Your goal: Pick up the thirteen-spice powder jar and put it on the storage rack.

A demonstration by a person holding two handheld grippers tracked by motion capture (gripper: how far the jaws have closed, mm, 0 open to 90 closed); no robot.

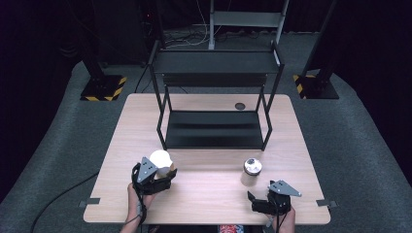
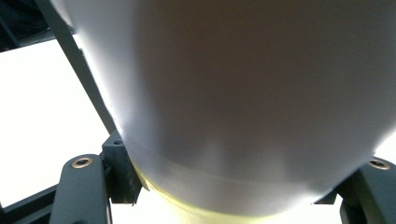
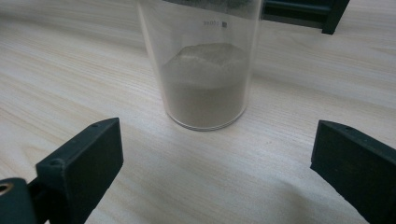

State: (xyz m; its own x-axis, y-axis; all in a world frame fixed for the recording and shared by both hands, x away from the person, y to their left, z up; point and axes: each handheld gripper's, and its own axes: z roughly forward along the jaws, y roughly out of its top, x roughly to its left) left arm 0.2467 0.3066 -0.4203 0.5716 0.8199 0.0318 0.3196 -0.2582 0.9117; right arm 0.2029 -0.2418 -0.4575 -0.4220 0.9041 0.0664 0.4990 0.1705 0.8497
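The fingers of the left gripper (image 1: 163, 174) are clamped on a white cup (image 1: 161, 159) in the high view, the cup's pale round end rising just above and ahead of them, over the near left part of the desk (image 1: 204, 199). The fingers of the right gripper (image 1: 253, 200) stand spread with nothing between them, close to the desk's near edge; a clear jar (image 1: 251, 172) with a shiny lid stands just ahead of them and a little to their left, apart from them. Beyond both sets of fingers, at the far half of the desk, stands a black two-tier rack (image 1: 215, 97).

In the left gripper view, the fingers (image 2: 122, 172) press against either side of the white cup (image 2: 252, 102), which sits right between them and bulges up over most of what lies ahead. A dark bar of the rack (image 2: 77, 65) slants behind the cup, to the left of the fingers.

In the right gripper view, the fingers (image 3: 88, 163) are wide apart and grip nothing. The clear jar (image 3: 203, 70) stands upright on the desk (image 3: 70, 70) ahead of them, midway between the two and not touching either; brownish powder fills its lower part. A black piece of the rack (image 3: 303, 14) shows farther off, beyond the jar.
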